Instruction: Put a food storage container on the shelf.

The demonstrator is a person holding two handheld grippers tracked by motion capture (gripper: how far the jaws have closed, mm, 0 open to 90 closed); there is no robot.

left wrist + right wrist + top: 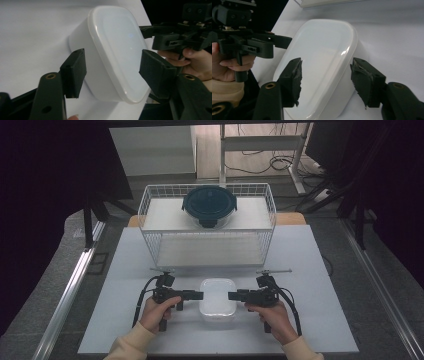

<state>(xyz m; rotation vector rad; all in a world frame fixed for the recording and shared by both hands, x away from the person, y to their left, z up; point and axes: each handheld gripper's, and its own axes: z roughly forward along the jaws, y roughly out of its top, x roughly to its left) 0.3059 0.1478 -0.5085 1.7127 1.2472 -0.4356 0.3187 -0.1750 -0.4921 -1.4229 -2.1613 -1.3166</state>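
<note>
One white container (pixel 217 299), glossy smooth plastic, rounded-rectangle box with a flush white lid and soft corners, sits flat on the matte white table (pixel 310 270), lid up, directly between the two claws. Its long axis runs away from the person toward the basket, so each claw faces one of its long sides. Left gripper (pixel 198 295) comes in level from the container's left, tips just beside the box wall; in the left gripper view (pixel 113 66) its two black blocky jaws are spread, one over the lid and one low along the side wall, container edge between them, pads not pressing. Right gripper (pixel 232 296) mirrors it from the right; in the right gripper view (pixel 325 75) the jaws are likewise spread, straddling the lid rim, with rough, worn-looking foam pads (pixel 362 82) and a visible gap to the plastic. Two hands, one per gripper, both in cream sleeves; left hand (pixel 154 312), right hand (pixel 275 317). Black cable loops trail from each gripper body. Beyond both claw tips, farther from the person: one white wire basket (pixel 150 225), open-grid metal, rectangular, long axis across the table. Sitting on top of it is one round bowl (pixel 209 207), clear sides, dark teal clip-on lid with tabs, well apart from either claw. Counts: two grippers, one white container, one basket, one round lidded bowl.
</note>
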